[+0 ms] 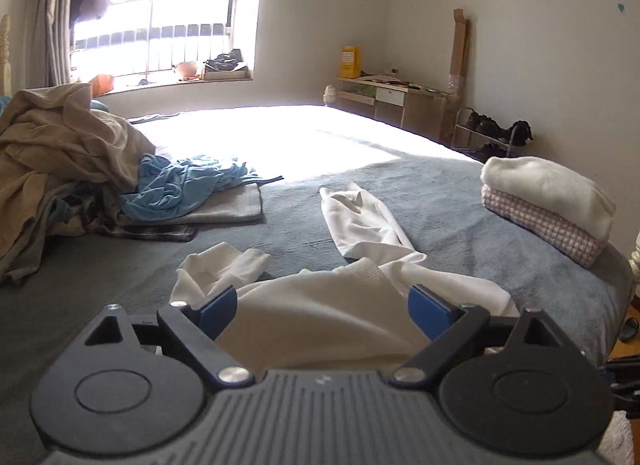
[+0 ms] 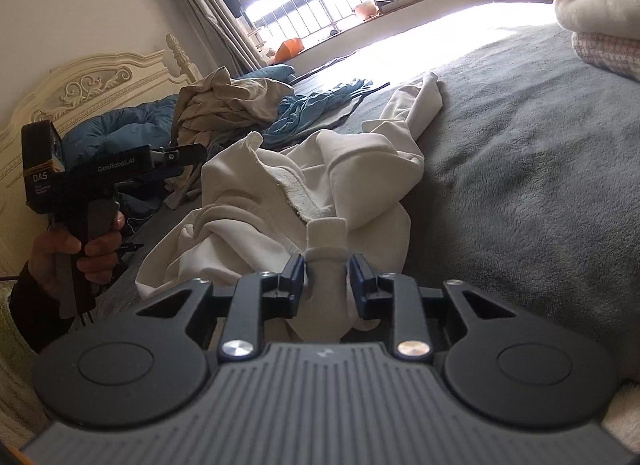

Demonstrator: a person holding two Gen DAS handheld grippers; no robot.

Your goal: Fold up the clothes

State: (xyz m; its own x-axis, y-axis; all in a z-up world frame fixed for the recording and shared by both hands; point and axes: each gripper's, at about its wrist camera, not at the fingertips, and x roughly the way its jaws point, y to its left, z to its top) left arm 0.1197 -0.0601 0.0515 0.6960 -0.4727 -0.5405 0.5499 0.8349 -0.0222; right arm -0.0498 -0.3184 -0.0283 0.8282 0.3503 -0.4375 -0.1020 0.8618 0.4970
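On the grey bed (image 1: 420, 193), left gripper (image 1: 322, 311) fingers spread wide above the white sweatshirt (image 1: 332, 305); right gripper (image 2: 325, 279) fingers loosely flank its cuff (image 2: 326, 241).

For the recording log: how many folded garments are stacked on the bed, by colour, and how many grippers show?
White folded garment: 1
Pink checked folded garment: 1
Grippers, left gripper and right gripper: 2
Total: 4
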